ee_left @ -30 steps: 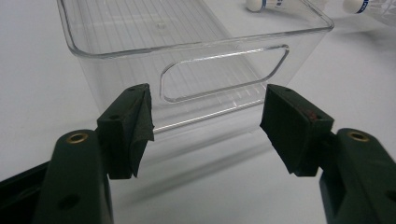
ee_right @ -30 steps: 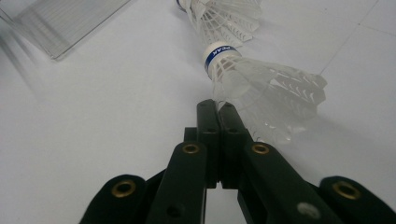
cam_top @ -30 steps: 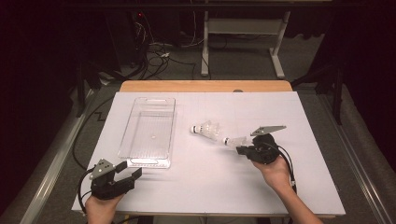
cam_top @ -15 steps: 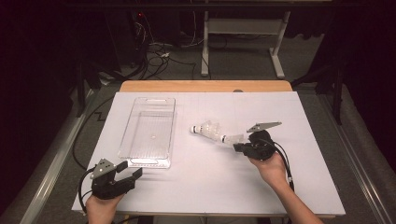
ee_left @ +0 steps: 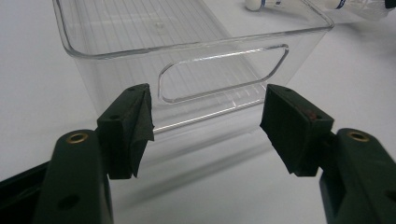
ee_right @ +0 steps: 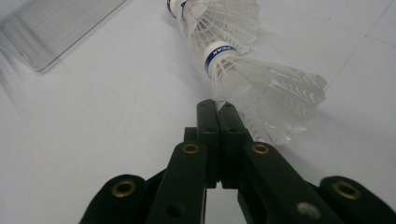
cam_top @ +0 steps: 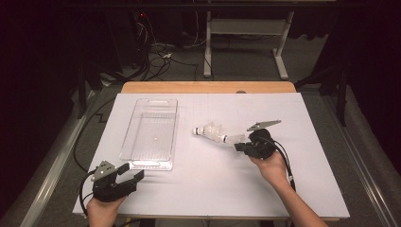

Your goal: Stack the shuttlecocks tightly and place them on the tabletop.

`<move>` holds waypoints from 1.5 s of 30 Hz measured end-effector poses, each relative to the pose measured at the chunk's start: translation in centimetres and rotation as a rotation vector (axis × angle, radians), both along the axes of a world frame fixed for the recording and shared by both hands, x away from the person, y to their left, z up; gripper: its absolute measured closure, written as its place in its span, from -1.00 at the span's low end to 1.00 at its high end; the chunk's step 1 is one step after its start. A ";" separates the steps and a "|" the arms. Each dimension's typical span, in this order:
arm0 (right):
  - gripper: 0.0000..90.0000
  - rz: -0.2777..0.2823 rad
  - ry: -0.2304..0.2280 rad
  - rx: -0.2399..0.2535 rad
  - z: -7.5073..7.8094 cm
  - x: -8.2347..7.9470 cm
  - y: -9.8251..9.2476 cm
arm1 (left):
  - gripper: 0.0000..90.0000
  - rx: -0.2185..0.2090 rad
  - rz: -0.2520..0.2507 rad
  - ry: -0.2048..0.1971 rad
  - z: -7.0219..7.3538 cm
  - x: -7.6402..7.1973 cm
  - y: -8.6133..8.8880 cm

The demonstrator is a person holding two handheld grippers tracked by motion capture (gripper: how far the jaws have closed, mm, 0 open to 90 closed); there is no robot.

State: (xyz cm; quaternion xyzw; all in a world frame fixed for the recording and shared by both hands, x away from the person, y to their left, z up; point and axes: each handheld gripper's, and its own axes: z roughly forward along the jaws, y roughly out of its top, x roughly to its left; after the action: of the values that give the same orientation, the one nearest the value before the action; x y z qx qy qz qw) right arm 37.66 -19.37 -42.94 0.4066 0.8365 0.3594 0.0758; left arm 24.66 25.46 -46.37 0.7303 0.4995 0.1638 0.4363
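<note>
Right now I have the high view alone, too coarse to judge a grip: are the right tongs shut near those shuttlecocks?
Observer: Yes, the right tongs are shut, tips against the feather rim of the nearer shuttlecock; a pinch I can't confirm.
Operator: One shuttlecock or two?
Observer: Two; its cork sits nested in the farther shuttlecock.
Operator: And the left tongs?
Observer: The left tongs are open, facing the clear tray's handle cutout, not touching.
</note>
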 end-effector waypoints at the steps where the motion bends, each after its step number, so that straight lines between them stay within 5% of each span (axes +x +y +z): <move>1: 1.00 0.000 0.001 -0.001 0.0 0.1 0.0 | -0.23 0.000 0.000 0.000 0.0 0.0 0.0; 45: 1.00 0.003 0.016 -0.003 -0.6 3.0 3.6 | -0.23 0.001 -0.005 0.000 0.0 0.0 0.0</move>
State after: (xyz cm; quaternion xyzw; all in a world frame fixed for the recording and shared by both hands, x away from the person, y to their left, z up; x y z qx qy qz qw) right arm 40.67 -15.82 -43.51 0.4080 0.8383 0.3549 0.0693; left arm 24.65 25.44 -46.36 0.7319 0.4974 0.1630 0.4363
